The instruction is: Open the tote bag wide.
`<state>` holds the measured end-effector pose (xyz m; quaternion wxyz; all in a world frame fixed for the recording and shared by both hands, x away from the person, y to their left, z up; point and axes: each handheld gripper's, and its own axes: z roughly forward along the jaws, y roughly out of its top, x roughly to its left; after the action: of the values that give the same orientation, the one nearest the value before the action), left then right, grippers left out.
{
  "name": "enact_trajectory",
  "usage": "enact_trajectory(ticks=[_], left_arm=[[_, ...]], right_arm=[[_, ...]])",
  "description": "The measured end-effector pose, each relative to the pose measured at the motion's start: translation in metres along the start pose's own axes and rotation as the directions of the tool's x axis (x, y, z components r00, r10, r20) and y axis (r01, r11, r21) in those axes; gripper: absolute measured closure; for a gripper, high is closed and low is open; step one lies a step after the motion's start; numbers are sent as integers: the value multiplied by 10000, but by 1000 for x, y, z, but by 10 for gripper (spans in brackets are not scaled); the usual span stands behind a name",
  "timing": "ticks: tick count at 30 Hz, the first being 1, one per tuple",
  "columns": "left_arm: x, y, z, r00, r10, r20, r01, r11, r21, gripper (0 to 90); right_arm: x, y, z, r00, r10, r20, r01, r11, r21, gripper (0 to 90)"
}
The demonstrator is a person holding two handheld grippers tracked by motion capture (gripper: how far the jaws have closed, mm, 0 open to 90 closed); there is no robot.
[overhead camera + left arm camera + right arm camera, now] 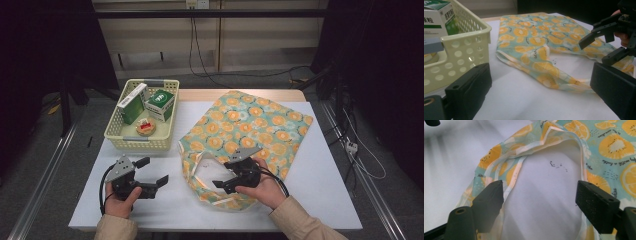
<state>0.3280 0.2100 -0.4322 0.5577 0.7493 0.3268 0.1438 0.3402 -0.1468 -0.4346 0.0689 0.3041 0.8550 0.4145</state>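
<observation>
From above, I am keeping my right gripper (pixel 226 176) wide open and empty over the bag (pixel 250 132) lying flat on the bench (pixel 320 190), my left gripper (pixel 151 172) waiting open beside the basket (pixel 140 142); in the left gripper view its jaws are gaping on nothing, and in the right gripper view mine are straddling the handle (pixel 516 173), ready to pinch it.

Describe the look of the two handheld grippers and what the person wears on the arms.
Both the left gripper and the right gripper are black, with two blocky fingers faced with flat dark pads. Each carries a grey three-cornered plate on top and trails a black cable. The sleeves are tan.
</observation>
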Motion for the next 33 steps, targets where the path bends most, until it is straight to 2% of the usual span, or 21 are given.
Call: enact_trajectory(ticks=[5,10,18,19,22,24,29,33], left_arm=[[3,0,-2,10000,34,-82,-34,10000,13,35],[5,0,-5,9999,17,-161,-18,10000,-65,35],[10,-3,-9,9992,-165,-368,162,9998,-99,35],[10,-4,-9,9992,-159,-370,156,9998,-83,35],[11,-5,-9,9989,-221,-410,219,9997,-65,35],[12,-5,-9,9989,-183,-427,182,9998,-11,35],[14,-7,-10,9986,-218,-477,217,9998,-26,35],[15,-7,-11,9982,-340,-496,334,9994,-136,35]], right_arm=[[4,2,0,9999,-118,-4,117,9998,-139,220],[12,6,0,9994,-169,-311,159,9993,-336,236],[20,8,2,9962,96,-866,-135,9989,-451,278],[21,9,1,9953,62,-970,-112,9986,-512,312],[23,10,1,9937,24,-1125,-101,9977,-676,341],[24,10,3,9919,-56,-1269,-25,9980,-635,377],[28,9,6,9885,-234,-1494,148,9982,-579,389],[38,9,10,9842,-279,-1750,215,9990,-383,391]])
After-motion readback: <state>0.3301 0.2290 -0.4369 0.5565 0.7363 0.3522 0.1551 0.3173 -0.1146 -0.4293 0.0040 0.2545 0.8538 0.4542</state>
